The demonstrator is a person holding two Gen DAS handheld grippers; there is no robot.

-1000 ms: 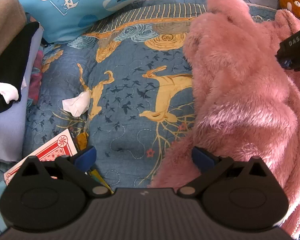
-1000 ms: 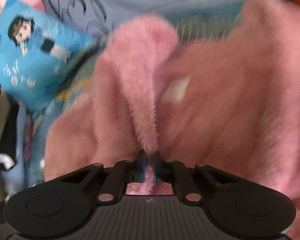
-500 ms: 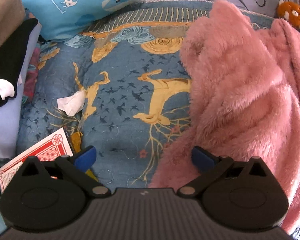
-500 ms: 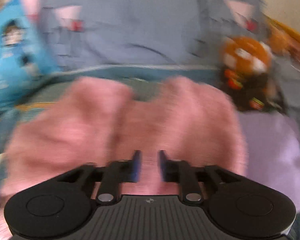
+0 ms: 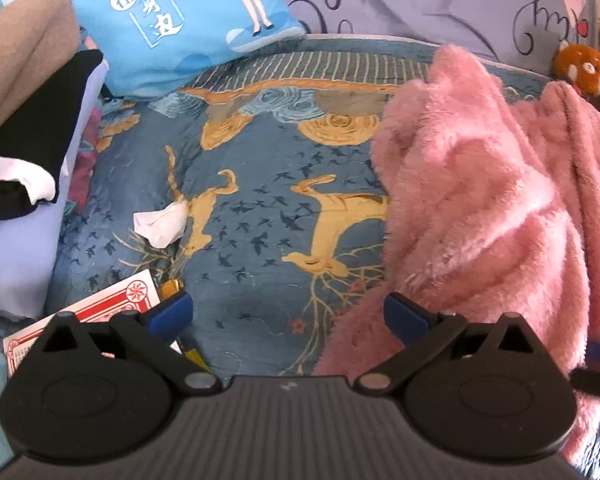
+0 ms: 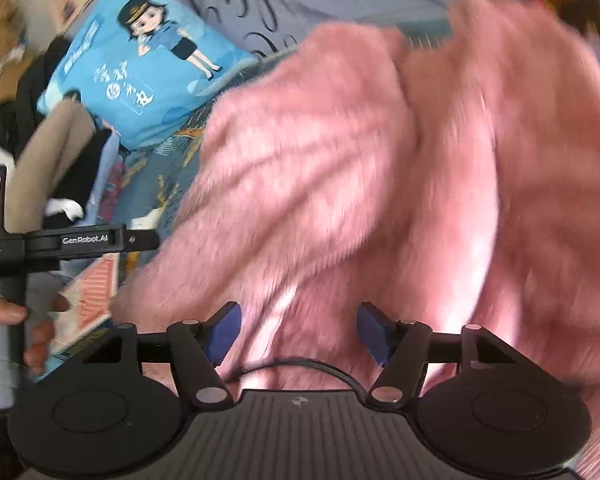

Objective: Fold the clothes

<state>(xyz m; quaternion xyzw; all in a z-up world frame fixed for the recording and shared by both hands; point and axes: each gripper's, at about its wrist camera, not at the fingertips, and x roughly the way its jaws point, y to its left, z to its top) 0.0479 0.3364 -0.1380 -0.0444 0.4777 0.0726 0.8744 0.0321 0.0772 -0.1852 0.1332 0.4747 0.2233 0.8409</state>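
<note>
A fluffy pink garment [image 5: 480, 208] lies crumpled on the right half of a blue patterned bedspread [image 5: 260, 208]. My left gripper [image 5: 288, 314] hangs open over the spread at the garment's left edge, nothing between its blue pads. In the right wrist view the same pink garment [image 6: 360, 168] fills most of the blurred picture. My right gripper [image 6: 298, 332] is above it, its jaws opening, with only the fleece below and nothing pinched. At that view's left edge a hand [image 6: 4, 316] holds the other gripper's handle.
A blue cartoon pillow [image 5: 180, 20] leans at the back left, with a lilac printed duvet [image 5: 420, 4] behind. Folded clothes [image 5: 24, 140] are stacked at the left. A crumpled tissue [image 5: 160, 224] and a red-and-white card box [image 5: 80, 320] lie on the spread. An orange plush toy [image 5: 584, 68] sits at the far right.
My right gripper let go of the pink fold it was pinching, opened, and swept sideways over the garment. The left gripper rose slightly and stayed open.
</note>
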